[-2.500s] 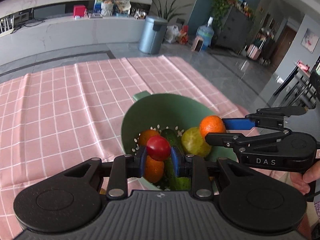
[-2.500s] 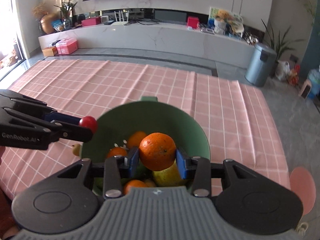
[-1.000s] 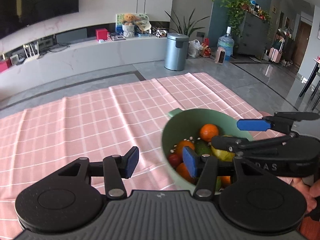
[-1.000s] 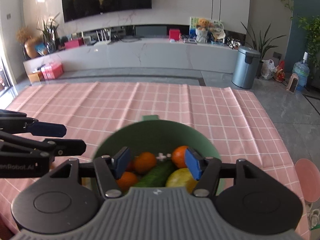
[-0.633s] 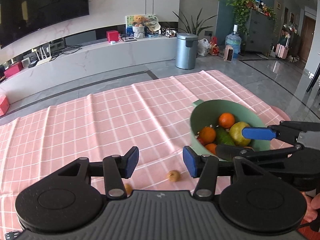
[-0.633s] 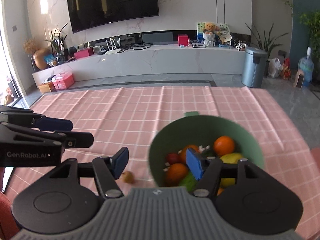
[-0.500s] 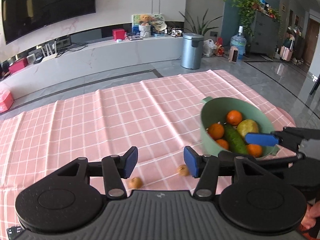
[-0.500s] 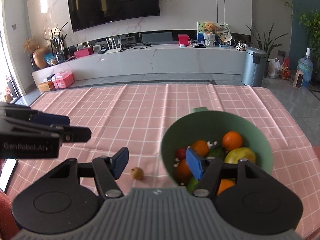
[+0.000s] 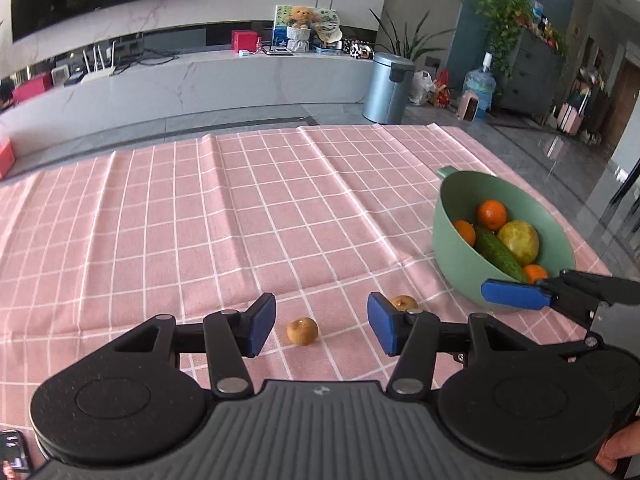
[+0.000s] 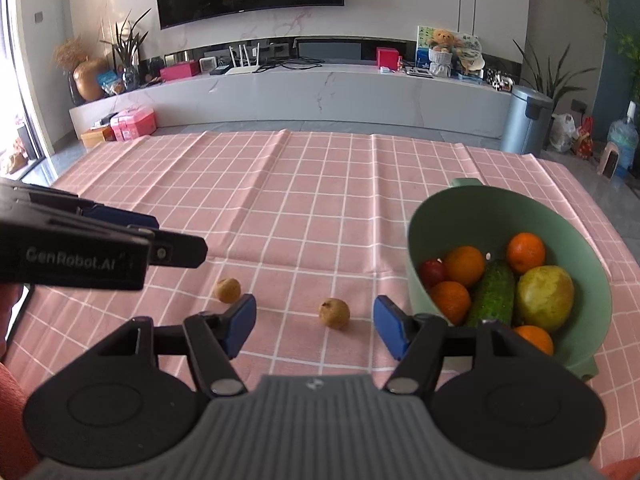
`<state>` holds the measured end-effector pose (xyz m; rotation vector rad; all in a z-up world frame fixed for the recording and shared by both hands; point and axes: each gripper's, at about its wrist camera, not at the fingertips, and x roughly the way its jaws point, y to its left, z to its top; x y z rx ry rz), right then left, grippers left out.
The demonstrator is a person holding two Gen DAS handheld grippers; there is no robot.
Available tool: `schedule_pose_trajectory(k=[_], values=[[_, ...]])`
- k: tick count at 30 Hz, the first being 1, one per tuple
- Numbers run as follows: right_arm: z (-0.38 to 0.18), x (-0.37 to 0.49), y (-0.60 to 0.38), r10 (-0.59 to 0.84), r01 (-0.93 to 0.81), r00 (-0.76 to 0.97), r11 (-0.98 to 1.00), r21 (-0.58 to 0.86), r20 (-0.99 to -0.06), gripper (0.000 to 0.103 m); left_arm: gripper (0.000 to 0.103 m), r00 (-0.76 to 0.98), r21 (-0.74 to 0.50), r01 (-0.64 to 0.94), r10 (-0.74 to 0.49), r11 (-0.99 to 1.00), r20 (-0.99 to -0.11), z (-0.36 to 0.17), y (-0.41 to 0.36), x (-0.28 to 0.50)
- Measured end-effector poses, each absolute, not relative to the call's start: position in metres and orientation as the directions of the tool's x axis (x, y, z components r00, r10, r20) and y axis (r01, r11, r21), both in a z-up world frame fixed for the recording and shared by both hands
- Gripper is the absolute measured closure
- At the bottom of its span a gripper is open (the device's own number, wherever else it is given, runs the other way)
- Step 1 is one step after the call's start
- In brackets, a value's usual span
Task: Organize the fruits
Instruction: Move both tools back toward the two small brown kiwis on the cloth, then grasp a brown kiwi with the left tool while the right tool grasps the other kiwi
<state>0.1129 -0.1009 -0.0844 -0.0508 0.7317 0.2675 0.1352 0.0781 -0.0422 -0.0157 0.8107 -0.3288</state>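
Both hand-held grippers, left (image 9: 321,325) and right (image 10: 315,323), spread and empty. Two small brown round fruits (image 9: 302,331) (image 10: 334,313) lie left of green plastic bowl (image 10: 440,216). Next: lower, pinch one each.

Below my jaws, a pink checked tablecloth (image 10: 304,208) covers the table, creased in long folds. On it lie 2 small brown fruits (image 10: 334,313) (image 10: 227,290), apart from each other, and to their right stands a green bowl (image 10: 444,208) holding produce.
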Motion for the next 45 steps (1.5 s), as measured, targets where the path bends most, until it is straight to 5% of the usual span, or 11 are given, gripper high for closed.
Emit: schedule_pose_trajectory(k=[13,22,35,40,45], values=[[-0.107,0.126,-0.097,0.193,-0.247,0.700,0.969,0.021,-0.687,0.056,0.041,0.612,-0.280,0.251,-0.376,0.927,-0.696,-0.071,0.101,0.149],[-0.130,0.146,-0.094,0.184,-0.242,0.680,0.970,0.020,-0.710,0.066,0.041,0.572,-0.268,0.232,-0.354,0.935,-0.740,-0.092,0.096,0.154],[-0.151,0.163,-0.095,0.178,-0.232,0.682,0.973,0.021,-0.709,0.067,0.063,0.553,-0.235,0.220,-0.320,0.947,-0.769,-0.110,0.084,0.162],[-0.154,0.164,-0.095,0.187,-0.239,0.679,0.971,0.028,-0.710,0.077,0.064,0.554,-0.236,0.218,-0.319,0.947,-0.769,-0.113,0.082,0.165],[-0.155,0.163,-0.096,0.191,-0.247,0.679,0.969,0.025,-0.709,0.081,0.076,0.548,-0.229,0.216,-0.312,0.949,-0.776,-0.116,0.081,0.167]])
